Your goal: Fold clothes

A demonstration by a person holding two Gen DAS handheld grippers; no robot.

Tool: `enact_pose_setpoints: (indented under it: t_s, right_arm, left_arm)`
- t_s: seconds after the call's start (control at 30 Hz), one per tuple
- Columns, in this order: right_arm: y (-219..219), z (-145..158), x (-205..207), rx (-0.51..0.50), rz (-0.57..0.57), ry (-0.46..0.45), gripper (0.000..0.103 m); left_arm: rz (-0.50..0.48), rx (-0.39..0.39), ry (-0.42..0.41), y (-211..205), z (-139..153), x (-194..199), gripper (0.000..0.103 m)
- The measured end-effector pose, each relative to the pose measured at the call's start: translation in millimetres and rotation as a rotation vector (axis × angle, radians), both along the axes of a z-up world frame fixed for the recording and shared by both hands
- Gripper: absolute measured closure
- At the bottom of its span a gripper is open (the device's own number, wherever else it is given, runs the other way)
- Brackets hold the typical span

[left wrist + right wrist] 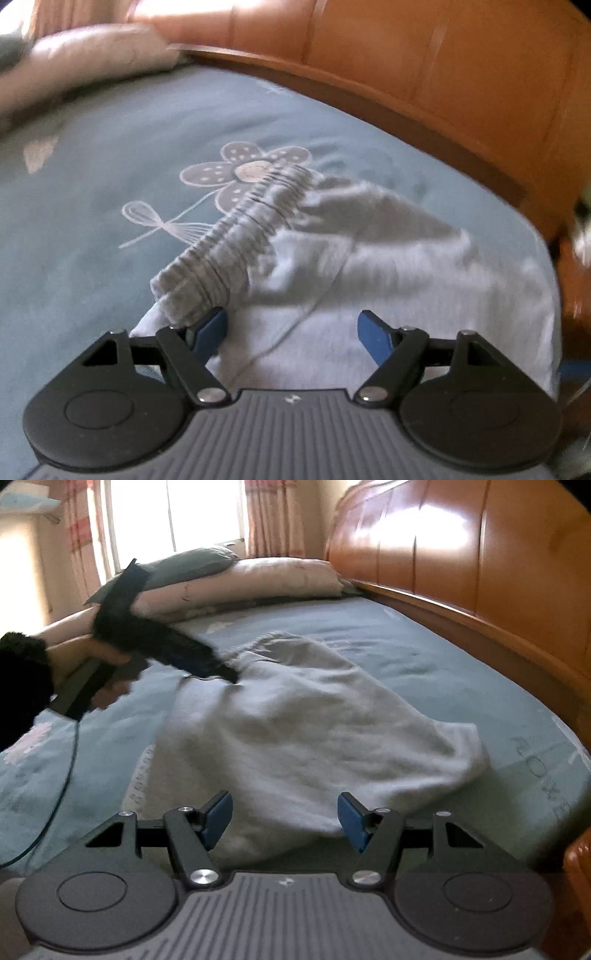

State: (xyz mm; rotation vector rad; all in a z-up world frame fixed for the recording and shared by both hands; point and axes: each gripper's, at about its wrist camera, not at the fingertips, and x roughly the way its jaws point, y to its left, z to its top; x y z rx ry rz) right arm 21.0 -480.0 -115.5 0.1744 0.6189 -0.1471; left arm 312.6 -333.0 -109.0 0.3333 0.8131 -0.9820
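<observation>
Grey trousers (295, 716) lie crumpled on the bed (424, 657). Left tongs (291, 332) gape wide beside the bunched waistband (236, 229), right tongs (284, 816) wide over the near edge, holding nothing, likely positioning to spread it.

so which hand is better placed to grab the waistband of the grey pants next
Left. Its gripper is open right at the gathered waistband, which brushes one finger. The right gripper is open over the plain end of the pants.

Garment (314, 731) motion-blurred; near hem hidden behind right gripper (284, 818) body. Left gripper (207, 664) smeared at 10 o'clock, fingertips unreadable. Sleeve (18, 686) cut off at 9. Sheet print (535, 760) at 3 too blurred to read.
</observation>
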Motion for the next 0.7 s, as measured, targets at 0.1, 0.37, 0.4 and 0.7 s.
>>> enact_pose_setpoints:
  t_s: [0.1,0.37,0.4,0.7]
  right_arm:
    - [-10,1,-7,0.012,-0.038,-0.004,0.035]
    - [-18,-1,-25,0.123,-0.154,-0.085,0.032]
    - [-19,-2,-26,0.131,-0.160,-0.089,0.032]
    - [-26,-16,-28,0.164,-0.178,-0.073,0.032]
  left_arm:
    - [-0.022,-0.005,-0.011,-3,15,-7,0.025]
    - [-0.122,-0.213,0.107,-84,44,11,0.024]
    - [-0.122,-0.228,0.138,-95,39,16,0.024]
    - [-0.064,-0.197,0.238,-124,-2,39,0.025]
